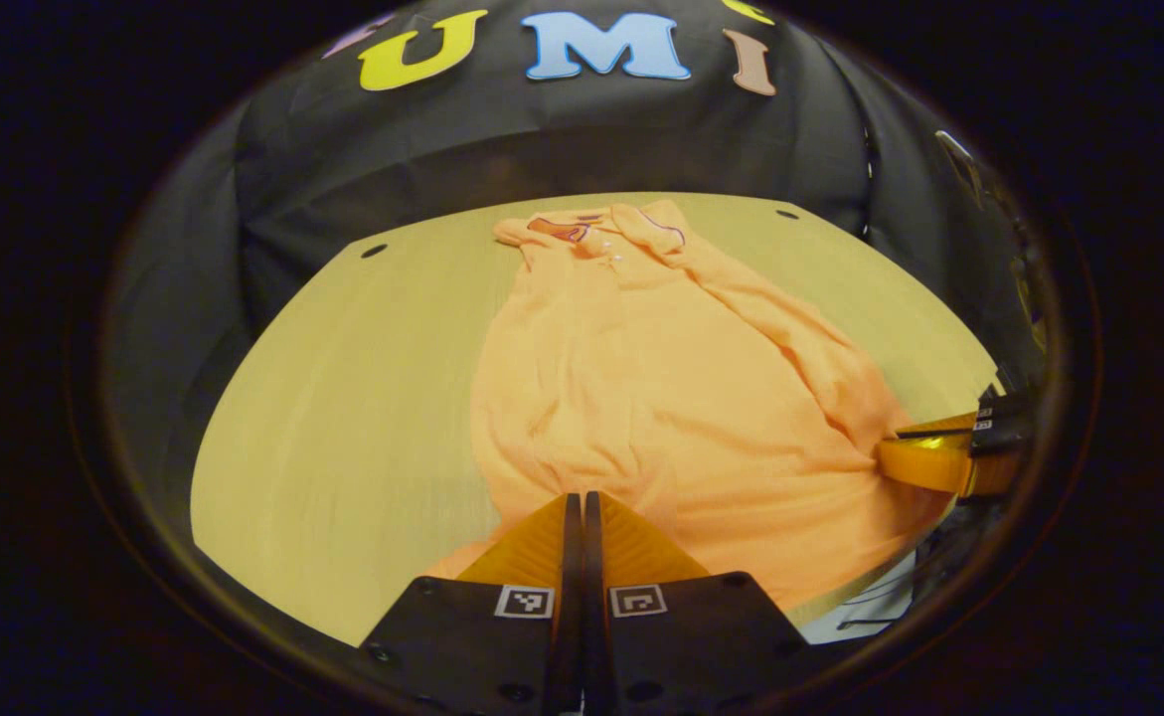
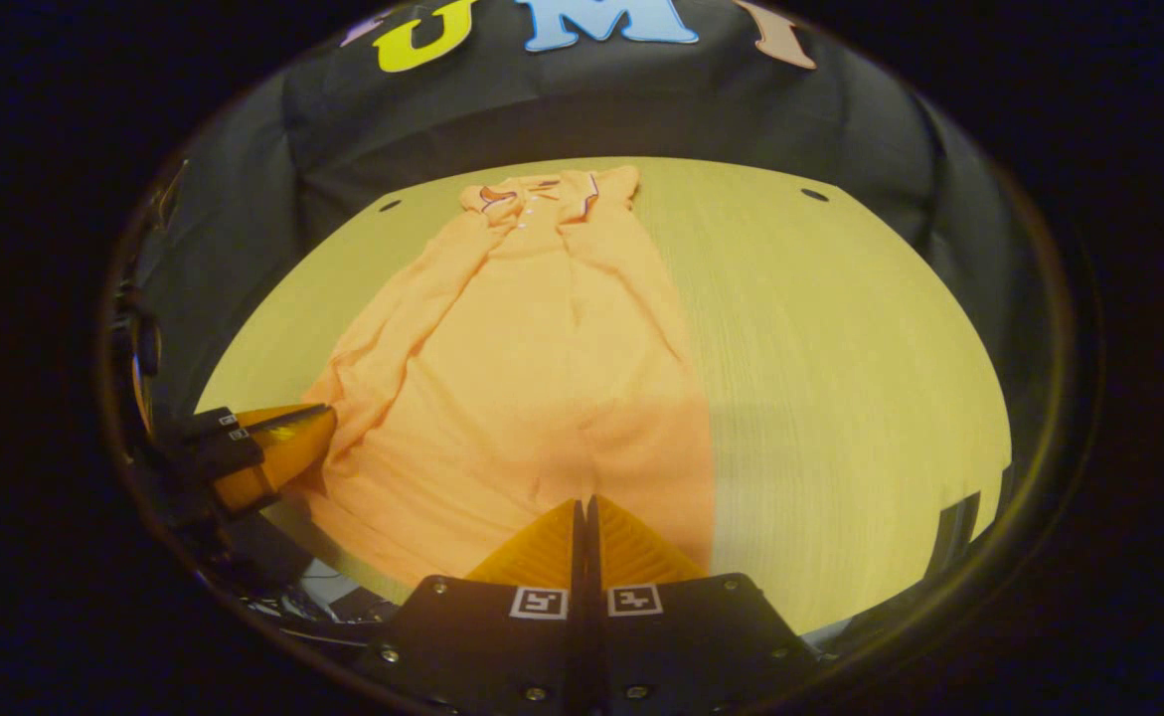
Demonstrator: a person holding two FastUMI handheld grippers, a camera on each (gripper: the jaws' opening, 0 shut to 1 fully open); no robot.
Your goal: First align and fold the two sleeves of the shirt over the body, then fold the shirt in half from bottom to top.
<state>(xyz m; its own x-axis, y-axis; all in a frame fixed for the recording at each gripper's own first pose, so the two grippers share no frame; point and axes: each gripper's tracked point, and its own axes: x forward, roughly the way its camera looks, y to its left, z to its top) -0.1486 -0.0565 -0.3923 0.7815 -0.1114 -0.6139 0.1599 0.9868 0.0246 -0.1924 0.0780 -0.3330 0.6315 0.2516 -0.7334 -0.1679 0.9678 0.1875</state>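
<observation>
An orange long-sleeved shirt (image 1: 661, 398) (image 2: 532, 378) lies flat on the wooden table (image 1: 343, 418), with its collar (image 1: 582, 229) at the far end. Each sleeve runs down along its own side of the body. My left gripper (image 1: 582, 497) is shut, its tips pinching the end of the left sleeve near the hem. It also appears at the shirt's left edge (image 2: 323, 423) in the right gripper view. My right gripper (image 2: 582, 502) is shut on the end of the right sleeve, and in the left gripper view it sits at the shirt's right edge (image 1: 885, 452).
Bare tabletop (image 2: 840, 378) stretches wide on both sides of the shirt. Small dark holes (image 1: 374, 251) (image 2: 814, 195) mark the far corners. The booth's black cloth wall stands just behind the table. Both grippers are close to the table's near edge (image 1: 840, 597).
</observation>
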